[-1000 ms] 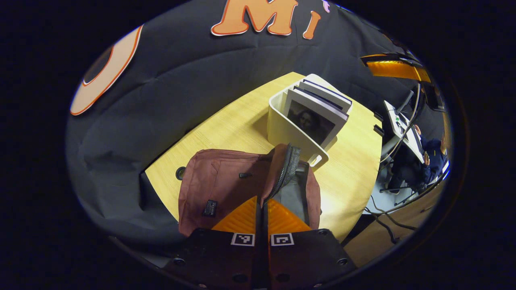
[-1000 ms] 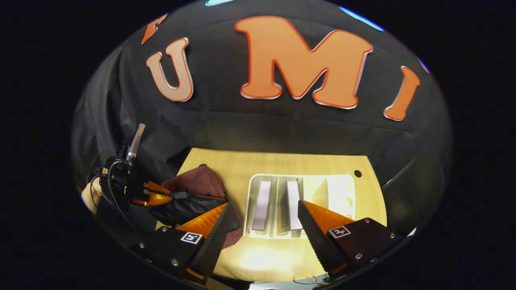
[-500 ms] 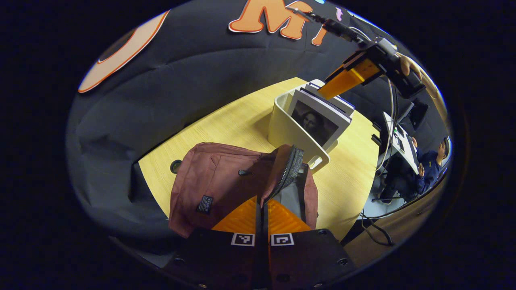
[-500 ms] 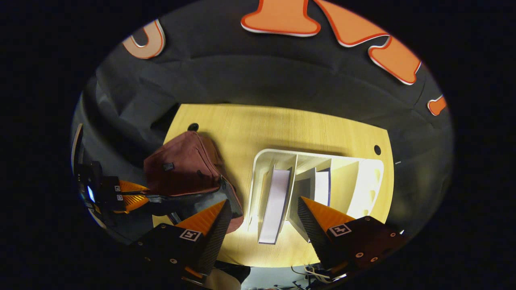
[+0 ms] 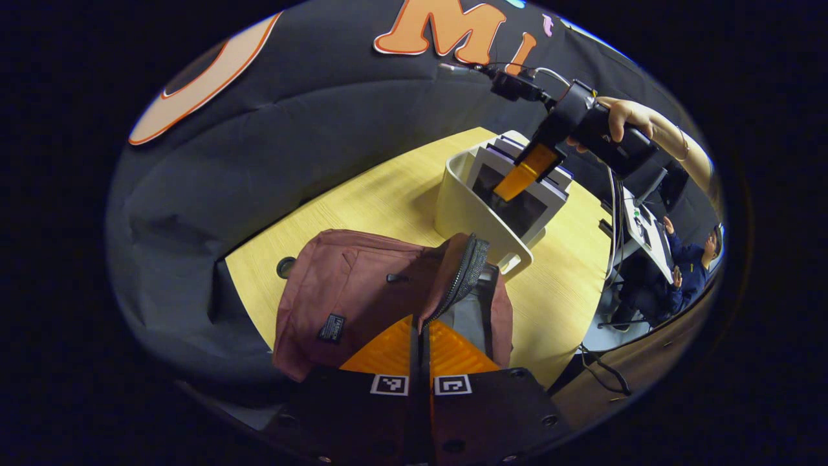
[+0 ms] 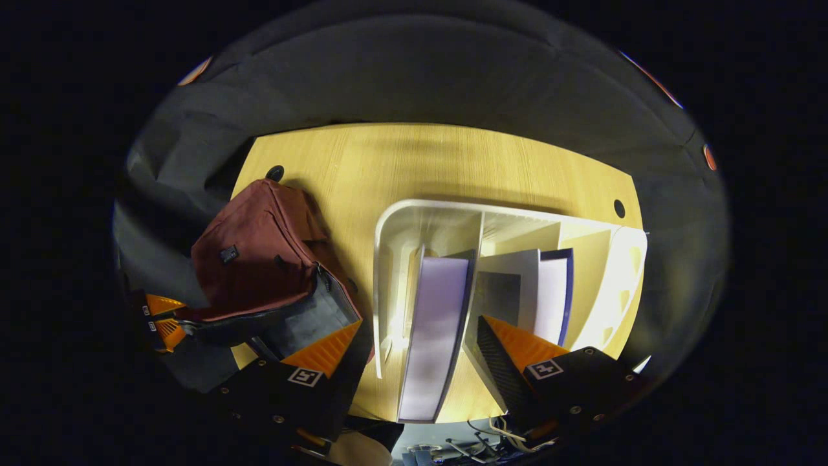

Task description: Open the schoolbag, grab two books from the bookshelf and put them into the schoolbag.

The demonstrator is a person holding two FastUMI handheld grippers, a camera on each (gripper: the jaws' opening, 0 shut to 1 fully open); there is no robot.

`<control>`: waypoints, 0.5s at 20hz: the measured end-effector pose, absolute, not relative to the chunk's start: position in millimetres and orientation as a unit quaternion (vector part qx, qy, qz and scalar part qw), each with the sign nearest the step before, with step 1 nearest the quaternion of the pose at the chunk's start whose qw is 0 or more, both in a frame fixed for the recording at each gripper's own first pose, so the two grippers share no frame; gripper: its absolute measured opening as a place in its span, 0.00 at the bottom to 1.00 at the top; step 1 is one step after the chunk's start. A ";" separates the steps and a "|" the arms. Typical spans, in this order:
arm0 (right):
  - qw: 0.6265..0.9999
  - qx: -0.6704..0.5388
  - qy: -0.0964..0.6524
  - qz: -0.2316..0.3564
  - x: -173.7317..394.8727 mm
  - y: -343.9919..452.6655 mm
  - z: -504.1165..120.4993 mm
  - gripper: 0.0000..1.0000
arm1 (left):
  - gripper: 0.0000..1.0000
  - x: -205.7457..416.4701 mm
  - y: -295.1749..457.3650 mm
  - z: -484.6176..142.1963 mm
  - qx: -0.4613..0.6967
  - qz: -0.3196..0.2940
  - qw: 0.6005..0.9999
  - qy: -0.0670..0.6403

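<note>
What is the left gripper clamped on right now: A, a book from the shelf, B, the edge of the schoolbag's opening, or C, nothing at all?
B: the left gripper is pinched shut on the zipper edge of the schoolbag, holding its mouth open.

No wording can be read anywhere. The dark red fabric schoolbag (image 5: 349, 291) carries a small black sewn label (image 5: 330, 328) with pale lettering near its lower front corner, too small to make out; in the right gripper view that label (image 6: 228, 254) is just a dark patch. The left gripper (image 5: 420, 333) bears two square black-and-white coded markers (image 5: 389, 384), patterns rather than text, and the right gripper (image 6: 420, 336) bears similar ones (image 6: 301, 377).
</note>
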State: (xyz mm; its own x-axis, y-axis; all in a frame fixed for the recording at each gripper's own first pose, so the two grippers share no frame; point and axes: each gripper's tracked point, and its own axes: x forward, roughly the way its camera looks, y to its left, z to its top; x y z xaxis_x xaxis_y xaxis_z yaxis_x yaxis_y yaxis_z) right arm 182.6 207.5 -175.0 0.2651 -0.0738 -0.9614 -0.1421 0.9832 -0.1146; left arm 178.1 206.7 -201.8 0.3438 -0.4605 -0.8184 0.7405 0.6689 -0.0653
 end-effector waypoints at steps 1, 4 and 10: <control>0.789 -0.089 0.608 0.022 181.8 207.1 -179.9 0.89 | 0.01 177.7 207.0 -200.8 0.161 -0.373 0.804 0.434; 0.784 -0.080 0.615 0.017 183.2 203.9 -185.3 0.54 | 0.01 177.7 205.9 -197.7 0.160 -0.372 0.803 0.437; 0.795 -0.048 0.604 -0.006 188.6 198.3 -178.8 0.37 | 0.00 177.9 205.0 -202.7 0.158 -0.369 0.805 0.437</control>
